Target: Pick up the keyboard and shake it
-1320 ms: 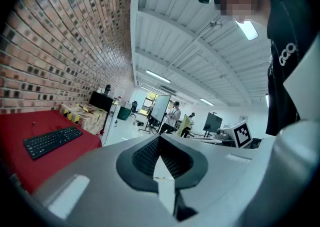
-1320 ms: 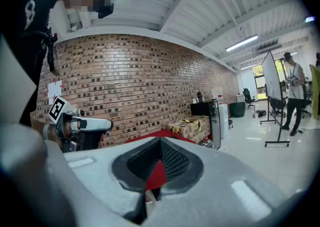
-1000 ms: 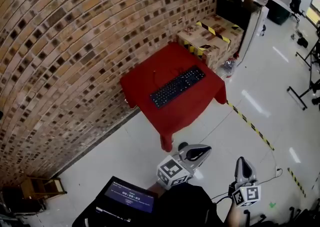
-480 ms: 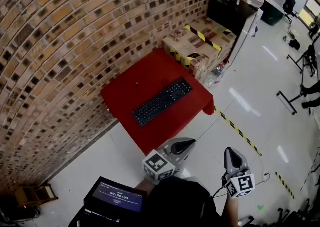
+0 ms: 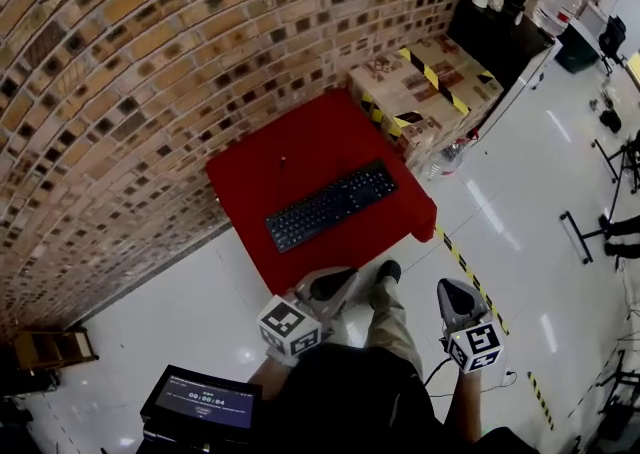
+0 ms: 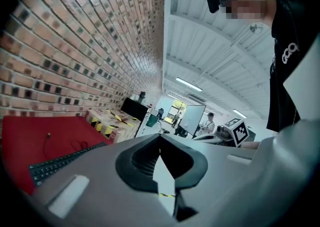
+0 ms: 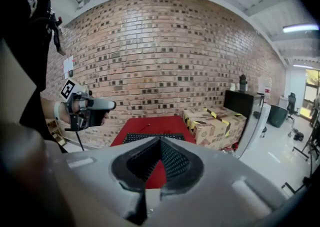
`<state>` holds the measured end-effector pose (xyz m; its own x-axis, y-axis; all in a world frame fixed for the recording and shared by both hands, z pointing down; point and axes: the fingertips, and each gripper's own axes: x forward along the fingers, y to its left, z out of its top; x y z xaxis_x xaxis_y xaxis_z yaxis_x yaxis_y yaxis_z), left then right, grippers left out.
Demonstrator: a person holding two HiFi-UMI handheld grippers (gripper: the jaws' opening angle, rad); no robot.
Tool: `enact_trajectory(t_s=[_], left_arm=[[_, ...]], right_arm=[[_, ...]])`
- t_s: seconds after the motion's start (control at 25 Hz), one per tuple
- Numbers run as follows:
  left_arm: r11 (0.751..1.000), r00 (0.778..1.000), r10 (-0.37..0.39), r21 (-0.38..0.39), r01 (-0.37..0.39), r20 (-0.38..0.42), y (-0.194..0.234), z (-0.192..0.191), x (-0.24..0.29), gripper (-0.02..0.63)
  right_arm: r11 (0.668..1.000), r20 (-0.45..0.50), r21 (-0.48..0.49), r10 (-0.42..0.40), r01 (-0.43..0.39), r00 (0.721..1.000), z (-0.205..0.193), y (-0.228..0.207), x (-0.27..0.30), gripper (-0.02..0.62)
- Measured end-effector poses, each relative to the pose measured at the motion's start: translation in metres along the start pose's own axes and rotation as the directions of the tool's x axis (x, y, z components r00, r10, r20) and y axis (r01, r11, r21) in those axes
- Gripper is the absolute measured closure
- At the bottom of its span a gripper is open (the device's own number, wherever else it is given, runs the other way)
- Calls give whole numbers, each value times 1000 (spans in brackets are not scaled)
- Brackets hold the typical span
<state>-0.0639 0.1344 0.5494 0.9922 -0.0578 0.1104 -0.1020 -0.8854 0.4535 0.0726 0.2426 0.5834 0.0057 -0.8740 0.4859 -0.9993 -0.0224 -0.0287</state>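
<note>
Change since earlier: the red table [image 5: 260, 167] sits closer to both grippers in the head view; a shoe [image 5: 388, 270] now shows beside the table's near corner; both jaw pairs stay closed.
Left gripper [image 5: 345, 280]: jaws shut together, nothing between them; its tip overlaps the table's near edge, at 6 o'clock from the keyboard [image 5: 332, 206].
Right gripper [image 5: 448, 290]: jaws shut, empty; over the floor at 4 o'clock from the keyboard.
Surface: red cloth covers the table; the keyboard lies flat on its near half, untouched.
Room: brick wall [image 5: 150, 52] from 9 to 12 o'clock of the table; taped cardboard boxes [image 5: 420, 92] at 2 o'clock; black cabinet [image 5: 500, 37] beyond them; glossy white floor [image 5: 180, 312] with yellow-black tape [image 5: 480, 292].
Keyboard axis: long axis runs 8 o'clock to 2 o'clock in the head view, one end toward the boxes.
</note>
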Motion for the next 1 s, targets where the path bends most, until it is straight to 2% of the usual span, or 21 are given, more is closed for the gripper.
enact_trajectory(t_s=[0.08, 0.2, 0.32, 0.44, 0.52, 0.68, 0.76, 0.88, 1.0], left_arm=[[996, 997, 78, -32, -79, -11, 23, -6, 2, 589], [979, 982, 184, -88, -186, -33, 59, -14, 5, 558], [936, 947, 316, -142, -321, -58, 96, -23, 4, 544], [872, 899, 431, -218, -438, -80, 127, -34, 3, 528], [824, 864, 493, -262, -502, -102, 149, -44, 4, 522], [710, 777, 606, -325, -625, -170, 188, -73, -8, 498], [648, 731, 653, -353, -675, -200, 200, -90, -22, 470], [558, 670, 706, -403, -725, -229, 211, -111, -48, 440], [499, 650, 711, -458, -735, -269, 222, -137, -64, 391]], right_arm=[[999, -11, 2, 39, -39, 999, 7, -16, 29, 606], [988, -5, 17, 153, -153, 988, 18, -34, 75, 606], [959, -48, 0, 285, -285, 957, 26, -50, 126, 606], [912, -114, -39, 403, -409, 908, 33, -66, 174, 606], [880, -161, -41, 462, -474, 872, 31, -78, 201, 571], [823, -262, -52, 536, -566, 802, 18, -97, 250, 531], [802, -317, -49, 553, -596, 770, 8, -103, 274, 485], [800, -417, -36, 532, -599, 737, -12, -114, 307, 441], [827, -513, 15, 488, -561, 706, -36, -131, 337, 413]])
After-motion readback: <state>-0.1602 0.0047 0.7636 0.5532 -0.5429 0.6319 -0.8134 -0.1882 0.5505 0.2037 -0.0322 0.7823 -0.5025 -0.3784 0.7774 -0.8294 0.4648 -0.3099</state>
